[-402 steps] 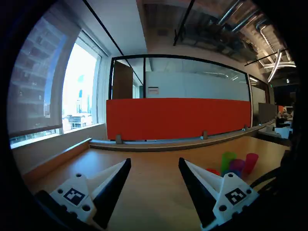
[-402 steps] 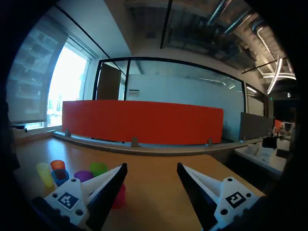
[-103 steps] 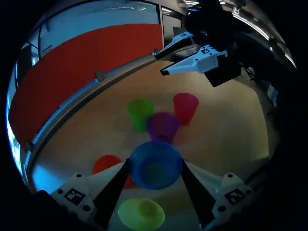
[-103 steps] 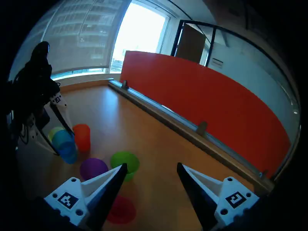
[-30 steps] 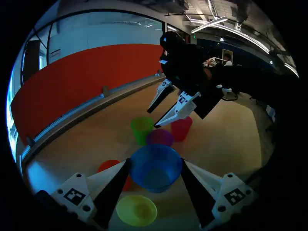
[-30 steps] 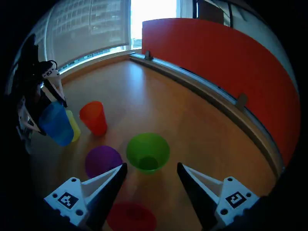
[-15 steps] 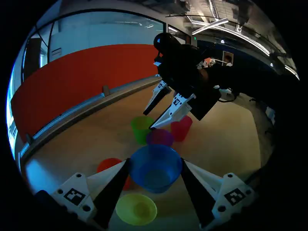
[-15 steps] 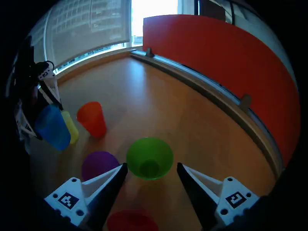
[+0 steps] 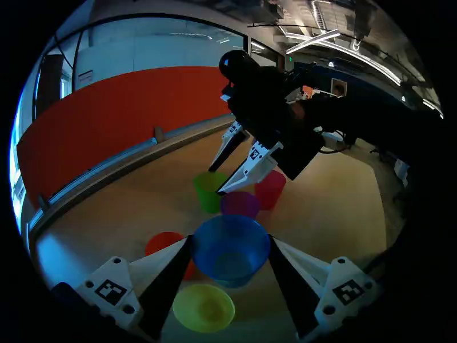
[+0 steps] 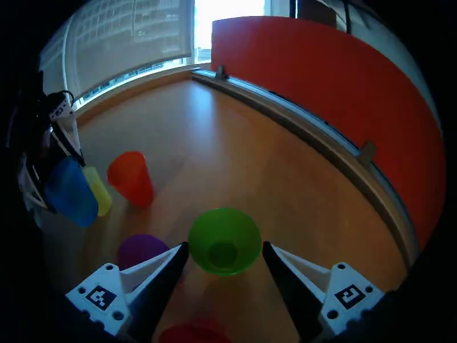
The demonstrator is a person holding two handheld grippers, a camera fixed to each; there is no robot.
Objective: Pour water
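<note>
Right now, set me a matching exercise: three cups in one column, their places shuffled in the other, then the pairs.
1. blue cup
2. green cup
3. yellow cup

A. standing between the open fingers of the right gripper
B. on the table, beside the gripped cup
C. clamped in the left gripper

Pairs: 1-C; 2-A; 3-B

Warm wooden desktop [image 10: 245,143], red divider panel [image 10: 343,86] along its far edge at 2 o'clock, bright window [image 10: 228,17] at 12, slatted blinds [image 10: 131,40] at 11, ceiling strip lights [image 9: 312,40] glowing at 1 o'clock in the left gripper view
</note>
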